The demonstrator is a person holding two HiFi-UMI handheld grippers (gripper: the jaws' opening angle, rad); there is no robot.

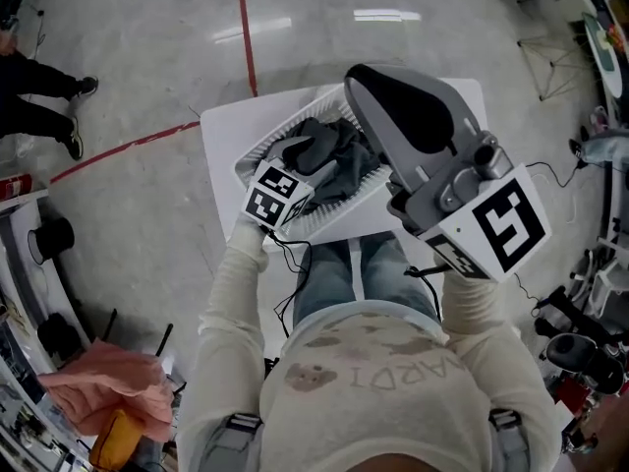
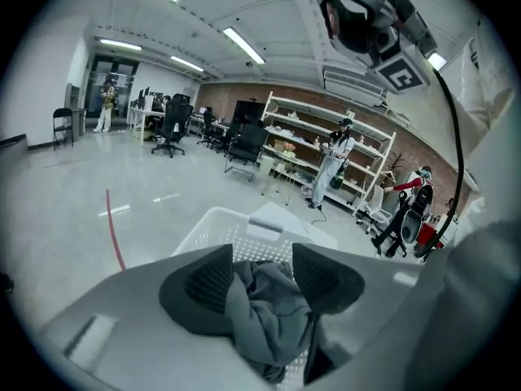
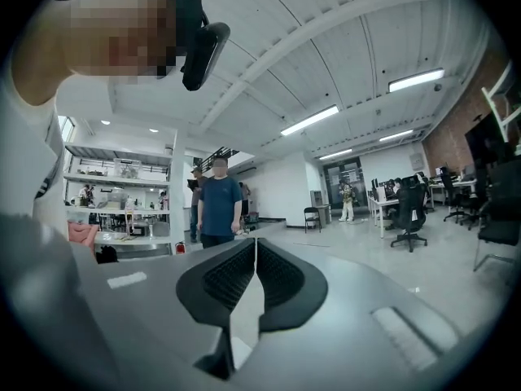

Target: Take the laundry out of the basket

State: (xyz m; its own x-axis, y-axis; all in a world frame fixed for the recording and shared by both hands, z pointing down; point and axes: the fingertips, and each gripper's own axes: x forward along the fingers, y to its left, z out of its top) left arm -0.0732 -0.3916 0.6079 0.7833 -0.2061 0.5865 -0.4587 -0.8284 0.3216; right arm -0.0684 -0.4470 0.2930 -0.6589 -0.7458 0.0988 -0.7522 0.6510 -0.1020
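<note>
We clamp left gripper point(image 2: 262, 259) on a grey garment point(image 2: 264, 320) over the basket point(image 2: 213, 226); right gripper point(image 3: 255, 251) closed, empty, raised over the tabletop point(image 1: 221, 134).

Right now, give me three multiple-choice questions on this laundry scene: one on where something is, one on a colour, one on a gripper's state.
1. Where does the basket stand?
A. on the floor
B. on a white table
C. on a chair

2. What colour is the garment between the left gripper jaws?
A. dark grey
B. pink
C. white

3. The right gripper is:
A. wide open
B. shut on cloth
C. shut and empty

Answers:
1 B, the head view shows white tabletop around the basket.
2 A, dark grey cloth bunches between the pads.
3 C, its jaws meet with nothing between them.
</note>
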